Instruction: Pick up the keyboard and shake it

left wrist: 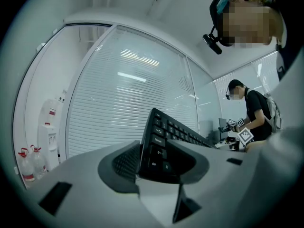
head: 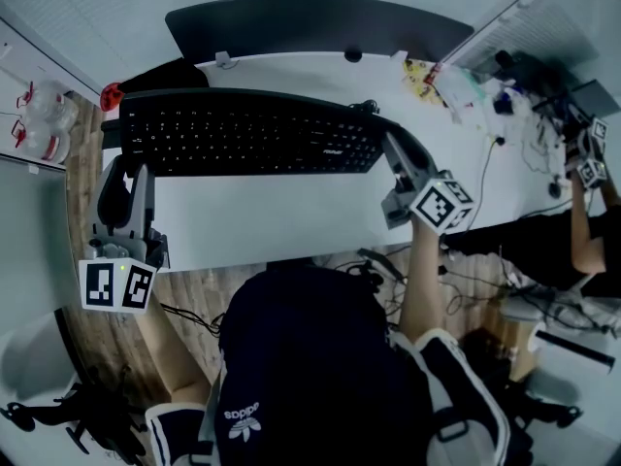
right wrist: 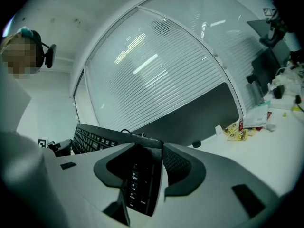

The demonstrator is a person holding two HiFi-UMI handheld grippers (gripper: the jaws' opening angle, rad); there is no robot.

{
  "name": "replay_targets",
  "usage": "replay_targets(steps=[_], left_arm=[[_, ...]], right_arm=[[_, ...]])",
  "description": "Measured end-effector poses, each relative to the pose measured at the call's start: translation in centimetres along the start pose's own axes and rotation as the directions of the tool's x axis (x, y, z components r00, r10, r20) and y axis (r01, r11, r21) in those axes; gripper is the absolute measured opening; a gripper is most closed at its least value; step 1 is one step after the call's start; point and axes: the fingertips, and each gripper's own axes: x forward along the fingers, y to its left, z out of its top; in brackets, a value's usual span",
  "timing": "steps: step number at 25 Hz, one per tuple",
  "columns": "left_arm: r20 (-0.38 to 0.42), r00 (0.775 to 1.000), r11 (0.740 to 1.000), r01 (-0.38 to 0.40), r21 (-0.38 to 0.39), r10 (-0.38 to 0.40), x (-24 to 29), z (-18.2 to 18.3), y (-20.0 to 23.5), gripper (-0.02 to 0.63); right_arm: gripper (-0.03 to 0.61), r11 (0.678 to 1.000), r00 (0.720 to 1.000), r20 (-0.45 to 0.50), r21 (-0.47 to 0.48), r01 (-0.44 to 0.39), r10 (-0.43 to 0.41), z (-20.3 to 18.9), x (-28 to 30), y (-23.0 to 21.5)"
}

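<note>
Step in hand, shaking: both grips to be held firm; the two ends to be moved together in short strokes, so no twist or slip is induced. Left gripper (head: pixel 126 168): jaws clamped on the keyboard (head: pixel 247 134) at its left end; right gripper (head: pixel 393 153): jaws clamped on its right end. Keyboard: black, full-size, cable at the far edge; spanning the white desk (head: pixel 291 216), seemingly raised off it.
</note>
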Motion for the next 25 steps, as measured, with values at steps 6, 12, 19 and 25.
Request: replay_targets(steps=[6,12,19,25], left_arm=[[0.009,1.0,1.0,0.008,0.009,-0.008,0.17,0.44,-0.16,0.178],[0.022,1.0,1.0,0.012,0.011,-0.012,0.1,0.75,-0.31,0.178],[0.025,1.0,1.0,0.011,0.01,-0.011,0.19,0.7,-0.36,0.178],[0.021,1.0,1.0,0.009,0.008,-0.009,0.28,0.59,-0.29,0.178]], right_arm=[[0.176,1.0,1.0,0.017,0.002,0.006,-0.006,0.31,-0.23,0.0],[0.176,1.0,0.999,0.035,0.018,0.009,-0.009,0.36,-0.57,-0.06],[0.176,1.0,0.999,0.029,0.007,0.012,-0.012,0.53,-0.56,0.06],[0.176,1.0,1.0,0.017,-0.001,0.02,-0.02,0.47,-0.42,0.01]])
